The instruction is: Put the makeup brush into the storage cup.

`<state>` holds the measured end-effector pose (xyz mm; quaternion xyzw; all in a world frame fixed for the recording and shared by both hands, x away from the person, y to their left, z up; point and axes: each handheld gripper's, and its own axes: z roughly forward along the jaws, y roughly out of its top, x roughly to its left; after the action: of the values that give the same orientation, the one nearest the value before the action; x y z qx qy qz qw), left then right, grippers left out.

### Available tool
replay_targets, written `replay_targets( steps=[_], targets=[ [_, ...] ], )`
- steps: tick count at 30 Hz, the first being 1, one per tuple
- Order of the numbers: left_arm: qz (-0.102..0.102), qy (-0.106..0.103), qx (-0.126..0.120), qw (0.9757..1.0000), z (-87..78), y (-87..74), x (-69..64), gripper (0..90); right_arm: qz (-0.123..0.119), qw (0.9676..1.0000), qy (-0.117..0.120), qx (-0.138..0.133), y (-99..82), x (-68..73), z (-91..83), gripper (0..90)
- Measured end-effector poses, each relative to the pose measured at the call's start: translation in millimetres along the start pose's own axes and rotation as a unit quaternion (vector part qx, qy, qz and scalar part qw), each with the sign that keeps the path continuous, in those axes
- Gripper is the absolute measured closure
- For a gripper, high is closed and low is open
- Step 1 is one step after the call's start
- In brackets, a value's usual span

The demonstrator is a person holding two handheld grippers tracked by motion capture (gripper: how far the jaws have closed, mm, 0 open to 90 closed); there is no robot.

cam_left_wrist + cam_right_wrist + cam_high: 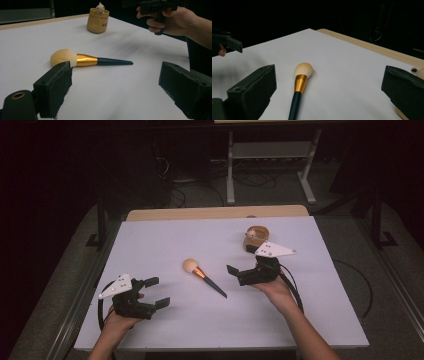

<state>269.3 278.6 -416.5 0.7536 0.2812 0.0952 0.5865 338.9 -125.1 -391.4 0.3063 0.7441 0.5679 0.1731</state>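
Observation:
A makeup brush [202,276] with a pale round head, a gold ferrule and a dark handle lies flat in the middle of the white table [210,235]. My left gripper [156,292] stands open at the front left, its jaws towards the brush [87,60] and apart from it. Just right of the handle tip, my right gripper [237,274] is open, with nothing between its jaws. In the right gripper view the brush [300,82] lies ahead between the jaws. A tan holder cup [256,238] with a small figure on its rim stands behind the right gripper.
The cup [97,20] stands upright near the table's far edge, with the person's right hand [175,22] beside it. A wooden strip [215,213] borders the back of the table. Beyond it are dark floor, cables and a metal stand [270,165].

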Motion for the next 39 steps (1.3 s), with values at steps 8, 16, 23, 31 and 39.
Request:
replay_targets(
  steps=[8, 16, 23, 31, 39],
  targets=[
    [0.0, 0.0, 0.002, 1.0, 0.1, 0.2, -0.6, 11.0, -0.002, 1.0, 0.006, 0.004, 1.4, 2.5, 7.0, 0.0],
    [0.0, 0.0, 0.001, 1.0, 0.1, 0.3, -0.3, 11.0, -0.007, 0.9999, 0.01, 0.004, 3.5, 4.5, 15.1, 0.0],
    [0.001, -0.001, 0.001, 1.0, 0.0, 0.3, -0.2, 11.0, -0.005, 0.9998, 0.015, 0.008, 4.6, 7.6, 22.6, 0.0],
    [0.001, -0.001, -0.001, 1.0, 0.0, 0.1, 0.3, 11.0, -0.007, 0.9998, 0.019, 0.007, 7.3, 9.3, 29.4, 0.0],
    [0.0, -0.002, -0.001, 1.0, 0.1, 0.1, 0.2, 11.0, -0.009, 0.9997, 0.021, 0.011, 9.7, 11.3, 36.7, 0.0]
  ],
)
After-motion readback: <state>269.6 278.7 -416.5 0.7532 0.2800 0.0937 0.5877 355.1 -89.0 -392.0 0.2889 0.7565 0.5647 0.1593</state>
